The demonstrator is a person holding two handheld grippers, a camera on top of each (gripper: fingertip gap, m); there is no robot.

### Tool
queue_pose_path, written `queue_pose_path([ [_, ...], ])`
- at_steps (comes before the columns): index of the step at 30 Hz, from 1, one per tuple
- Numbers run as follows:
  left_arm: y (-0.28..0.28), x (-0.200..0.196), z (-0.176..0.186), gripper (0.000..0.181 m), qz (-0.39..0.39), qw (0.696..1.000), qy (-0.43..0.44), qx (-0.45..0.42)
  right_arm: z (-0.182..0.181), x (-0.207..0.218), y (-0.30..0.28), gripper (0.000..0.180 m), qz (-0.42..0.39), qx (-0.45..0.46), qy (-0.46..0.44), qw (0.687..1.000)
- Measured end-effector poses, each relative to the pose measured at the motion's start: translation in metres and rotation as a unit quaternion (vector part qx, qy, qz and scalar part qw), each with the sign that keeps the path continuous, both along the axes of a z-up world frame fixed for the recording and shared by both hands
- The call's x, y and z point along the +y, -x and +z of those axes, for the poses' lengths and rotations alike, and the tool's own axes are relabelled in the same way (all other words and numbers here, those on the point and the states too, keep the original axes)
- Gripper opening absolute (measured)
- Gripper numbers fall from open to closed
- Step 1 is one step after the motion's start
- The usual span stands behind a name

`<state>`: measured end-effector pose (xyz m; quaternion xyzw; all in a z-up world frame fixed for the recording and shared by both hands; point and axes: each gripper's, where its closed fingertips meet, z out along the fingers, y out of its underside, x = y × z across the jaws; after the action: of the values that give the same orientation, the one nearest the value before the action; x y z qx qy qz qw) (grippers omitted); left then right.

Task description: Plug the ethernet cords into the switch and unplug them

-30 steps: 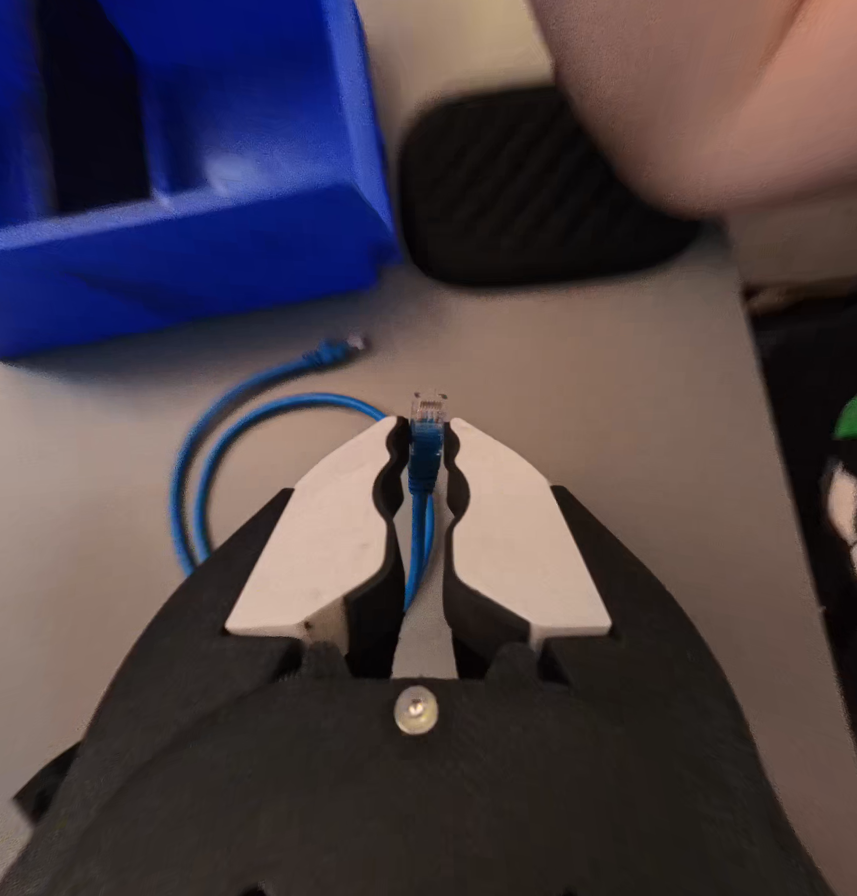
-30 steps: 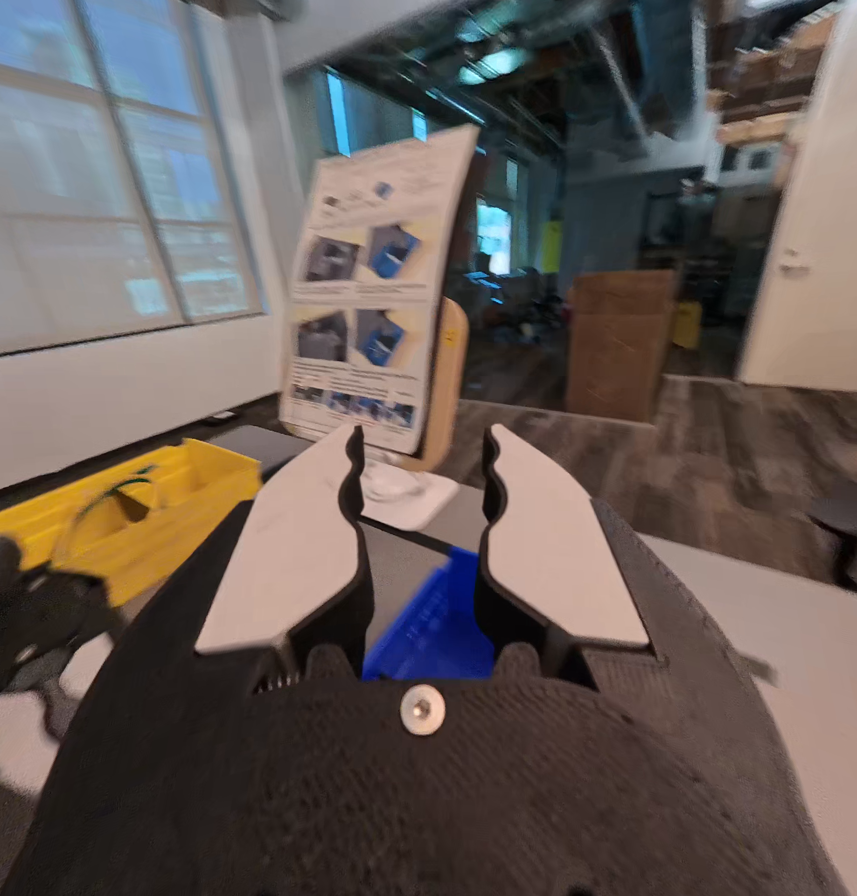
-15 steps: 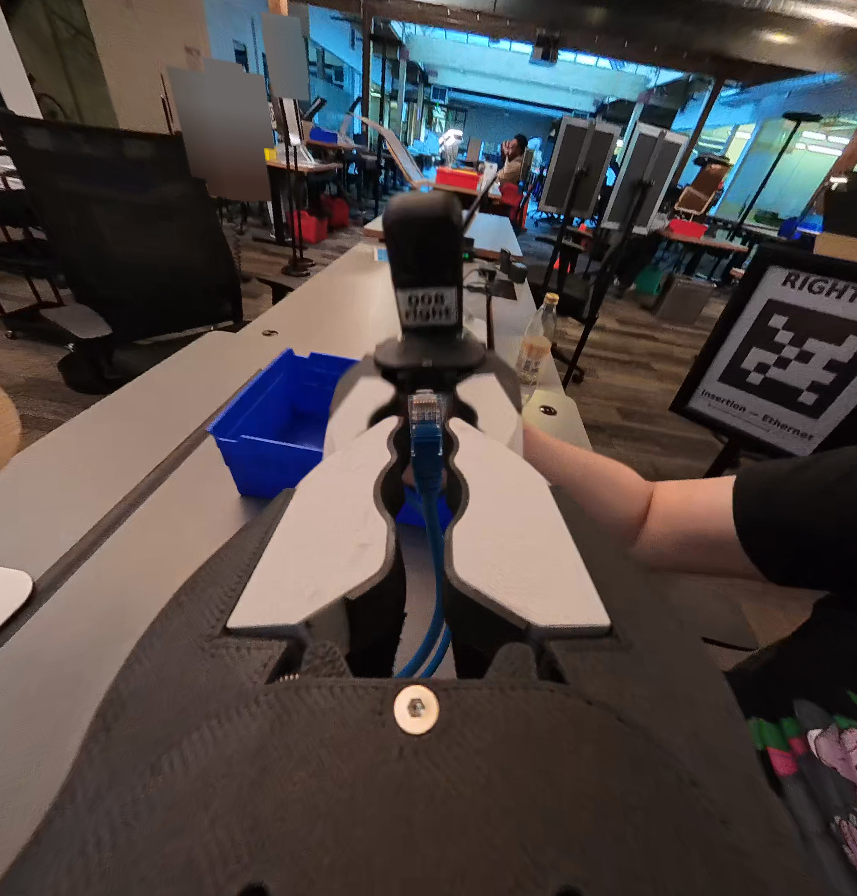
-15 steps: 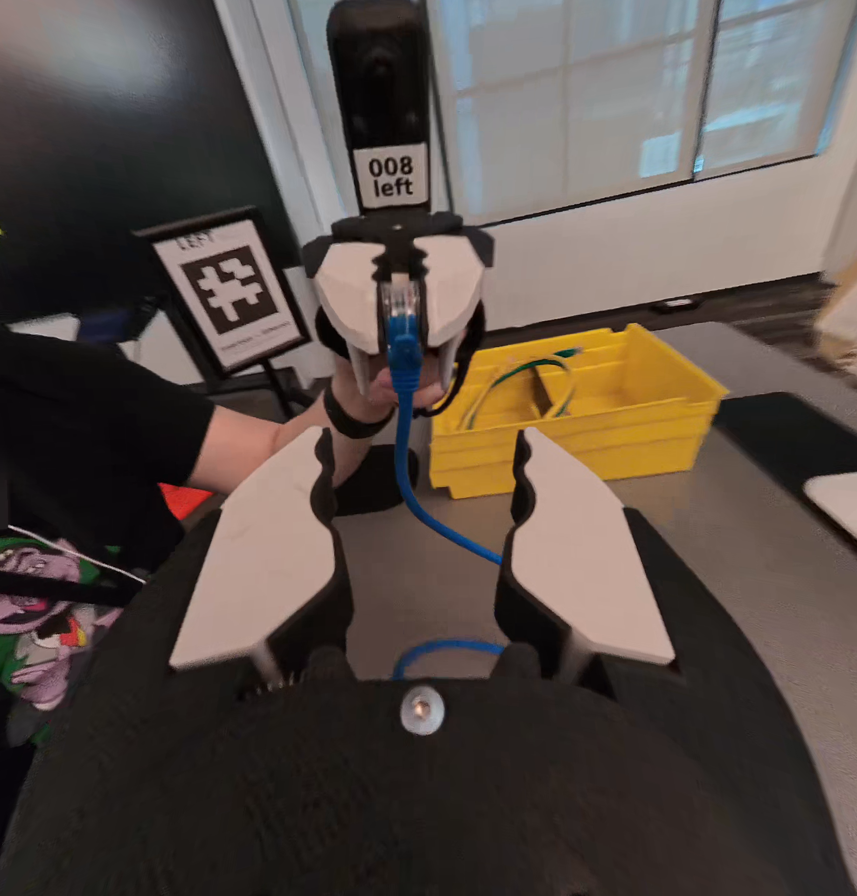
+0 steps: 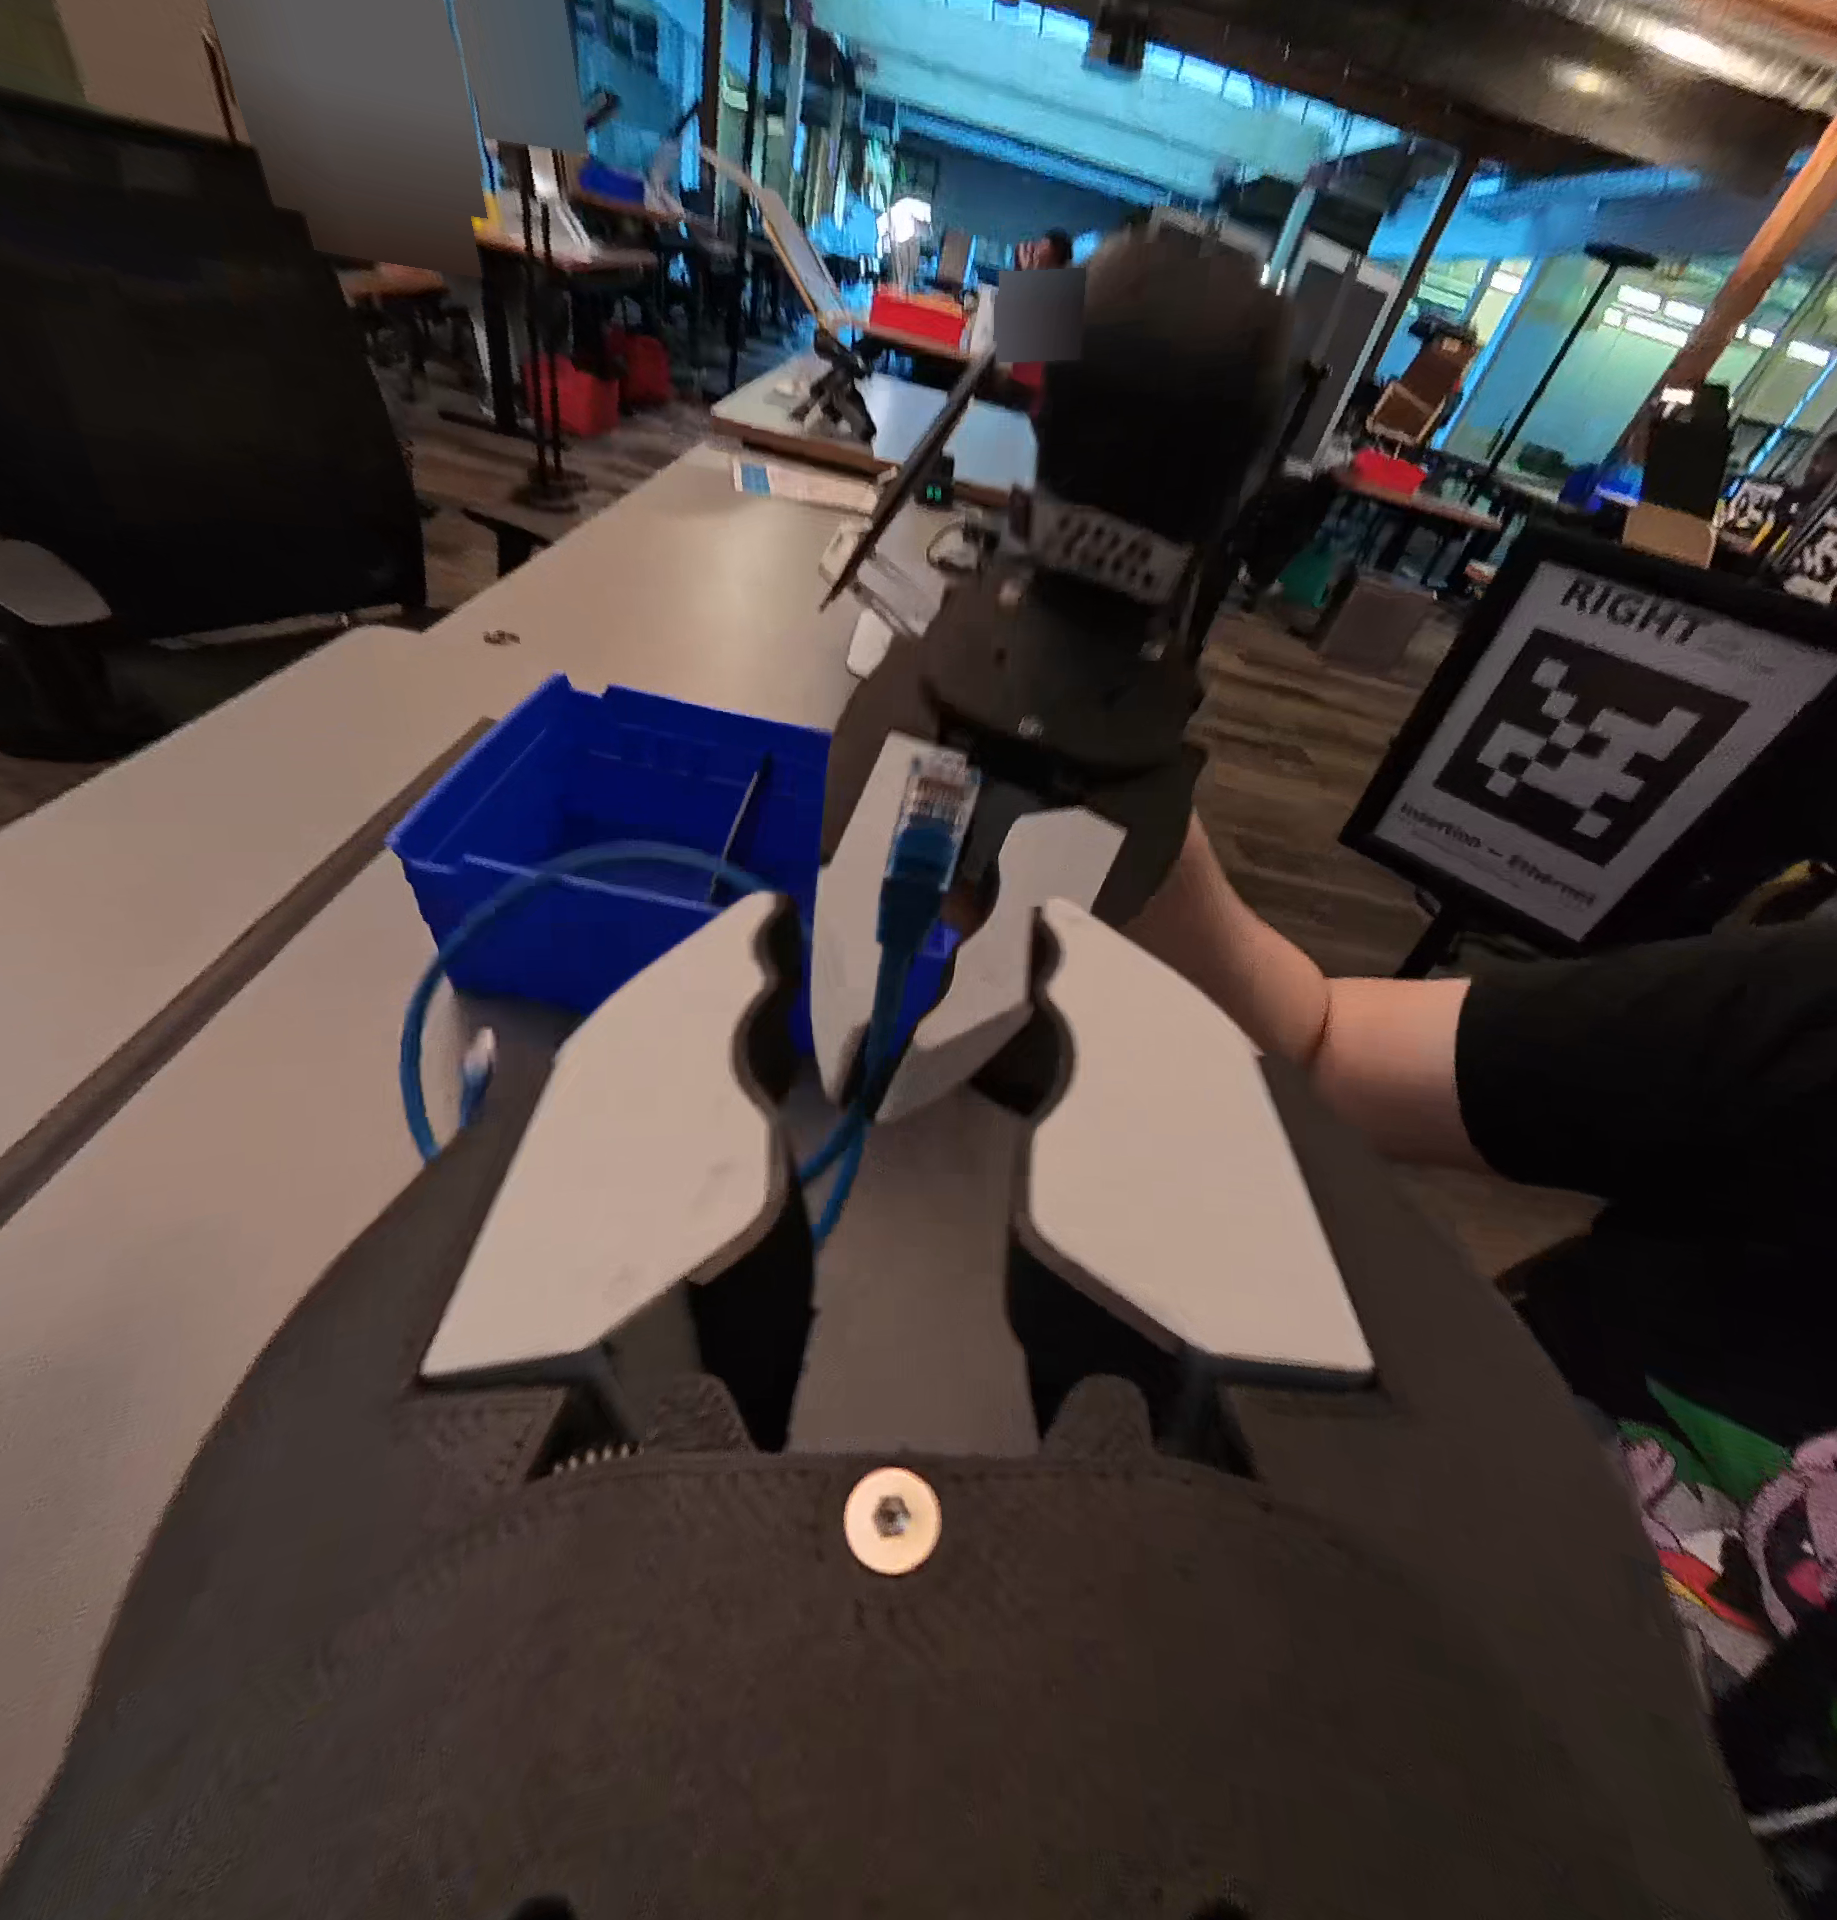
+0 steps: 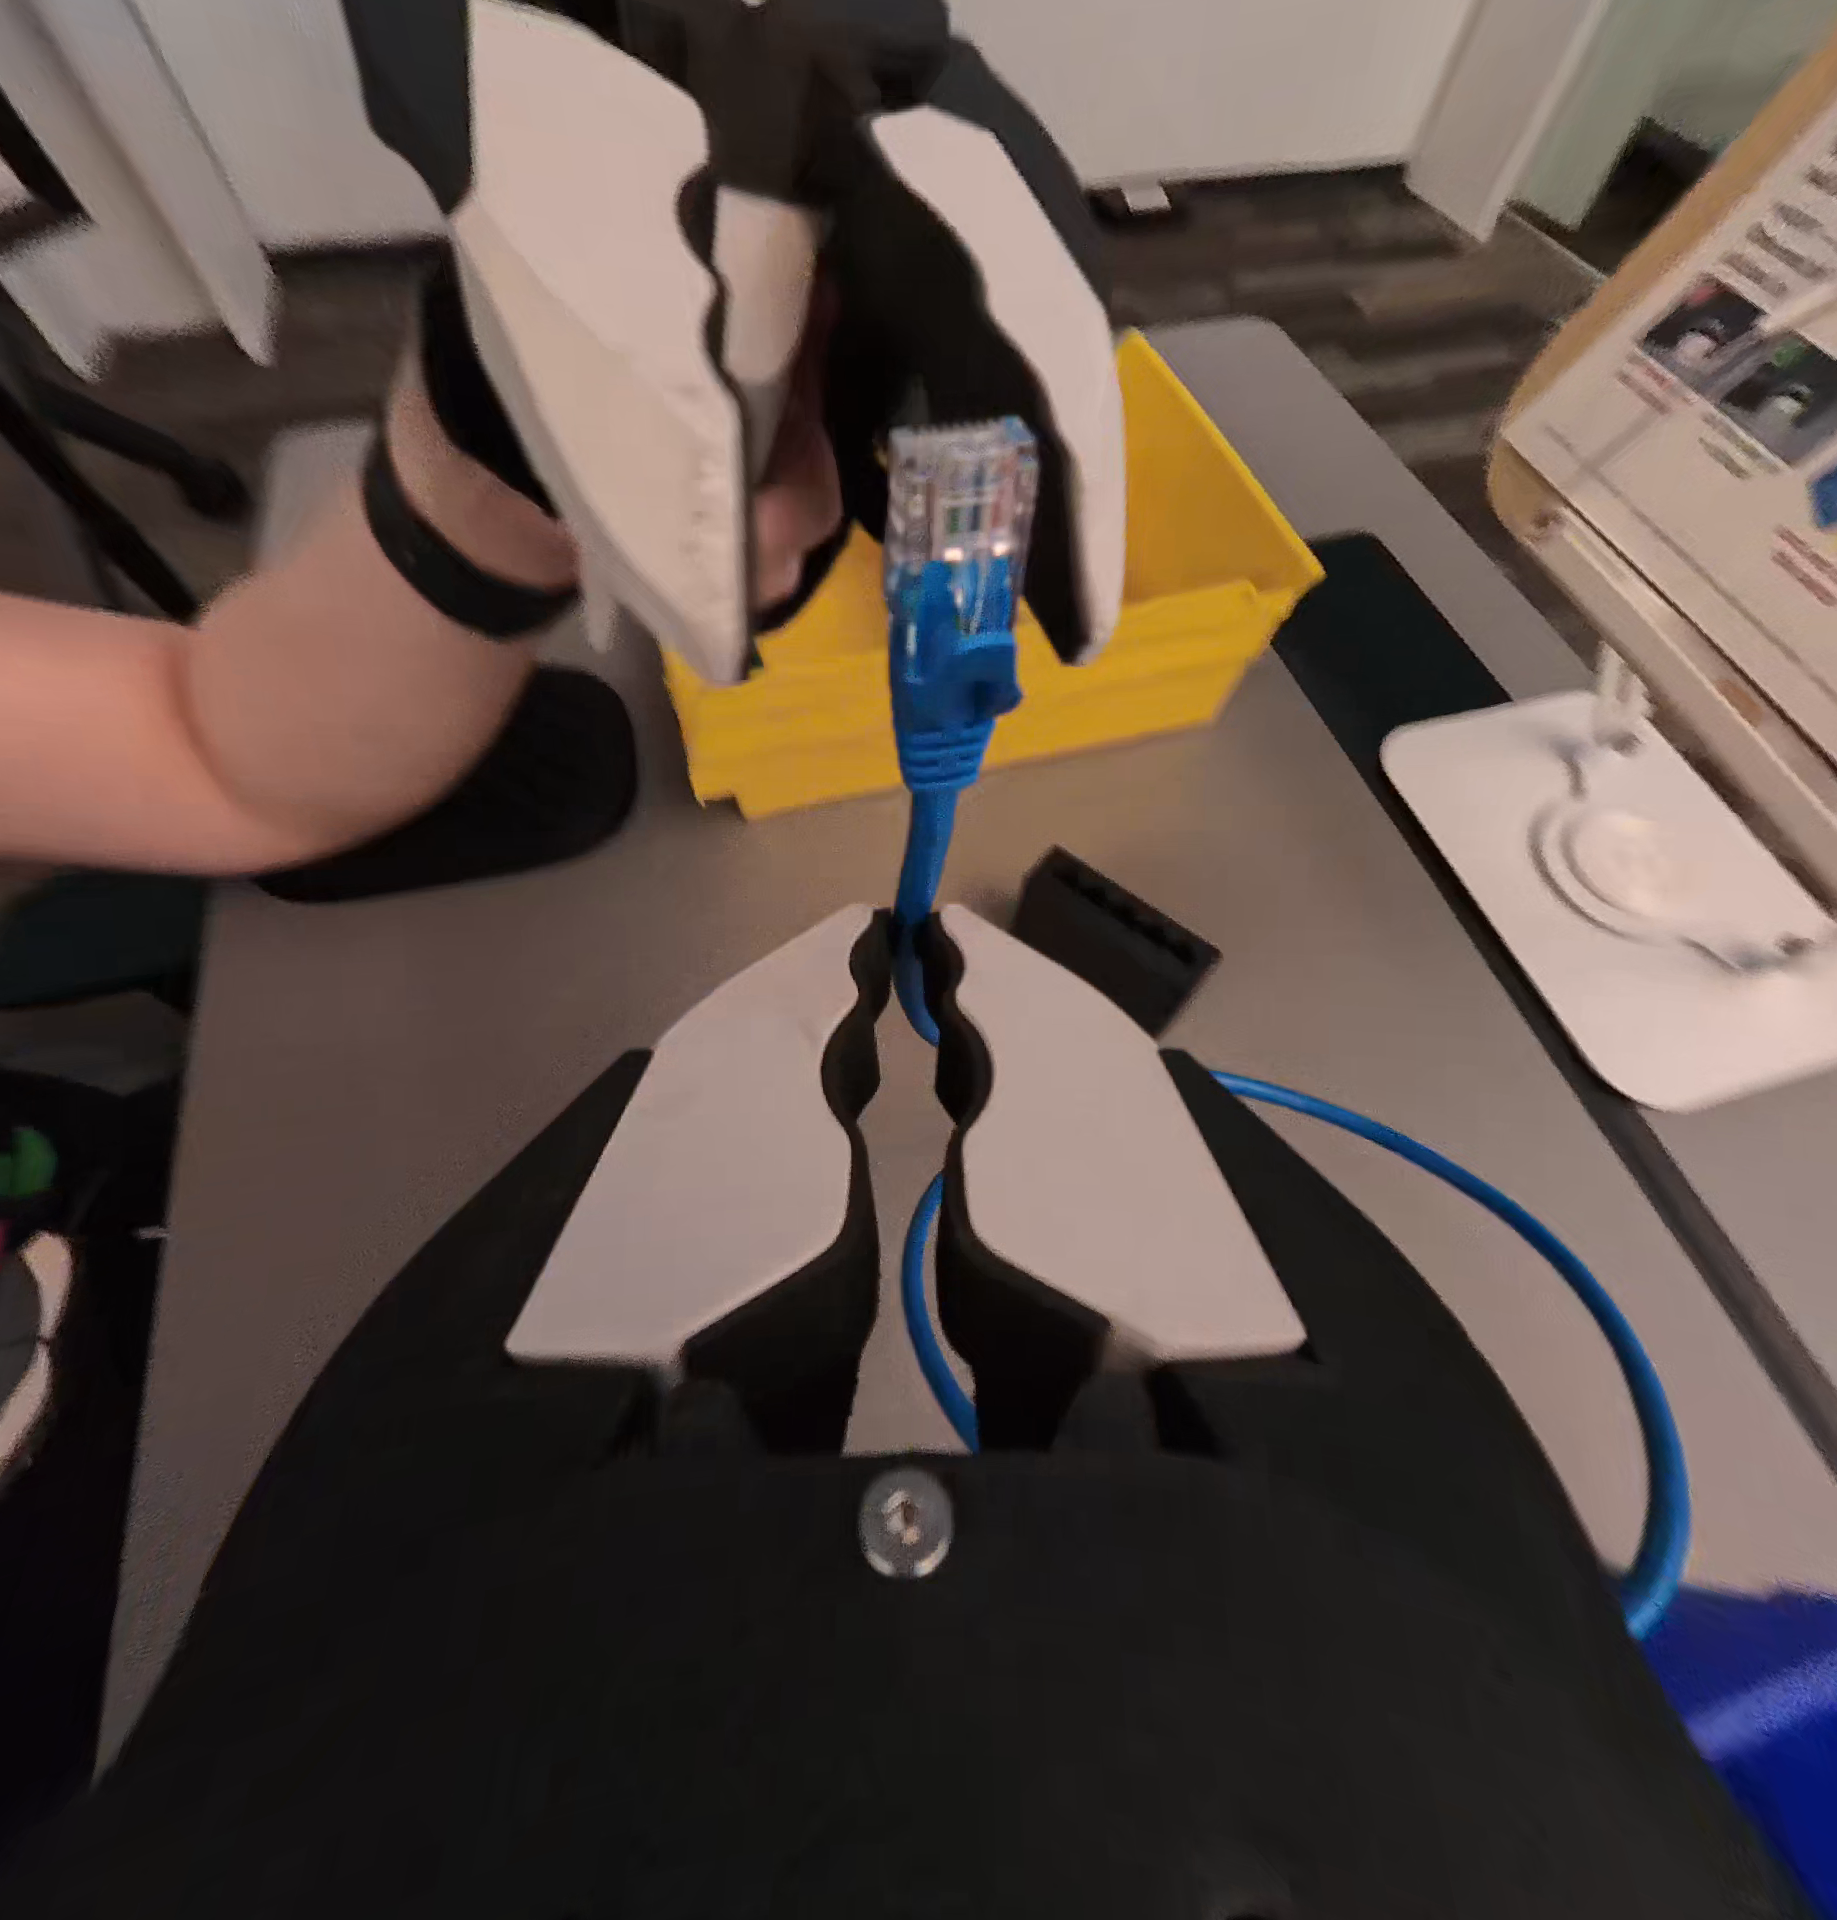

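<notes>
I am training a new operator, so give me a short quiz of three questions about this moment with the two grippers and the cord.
1. True or false: the jaws of the left gripper are shut on the blue ethernet cord.
2. In the right wrist view, which colour is the bin behind the left gripper? A) yellow B) red C) green
3. Fill in the missing word: the right gripper pinches the cord just below its clear ____.

Key:
1. False. The jaws stand apart, and the cord is held by the right gripper.
2. A.
3. Plug.
</notes>
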<state>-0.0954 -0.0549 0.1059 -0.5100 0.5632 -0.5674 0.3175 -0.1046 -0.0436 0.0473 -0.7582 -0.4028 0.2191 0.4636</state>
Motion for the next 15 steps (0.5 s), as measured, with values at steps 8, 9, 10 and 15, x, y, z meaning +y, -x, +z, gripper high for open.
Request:
queue_pose_path([
  [8, -0.018, -0.013, -0.031, 0.049, -0.012, 0.995, -0.085, 0.055, -0.017, -0.015, -0.023, 0.006, -0.030, -0.145, 0.009, 0.989],
  [9, -0.020, -0.011, -0.037, 0.040, -0.002, 0.992, -0.107, 0.065, -0.021, -0.015, -0.024, 0.006, -0.026, -0.157, 0.011, 0.987],
  [10, -0.021, -0.010, -0.041, 0.025, 0.002, 0.989, -0.130, 0.068, -0.024, -0.015, -0.024, 0.006, -0.025, -0.166, 0.016, 0.986],
  [15, -0.025, -0.005, -0.044, 0.010, 0.027, 0.980, -0.187, 0.065, -0.032, -0.007, -0.025, 0.008, -0.024, -0.178, 0.008, 0.984],
])
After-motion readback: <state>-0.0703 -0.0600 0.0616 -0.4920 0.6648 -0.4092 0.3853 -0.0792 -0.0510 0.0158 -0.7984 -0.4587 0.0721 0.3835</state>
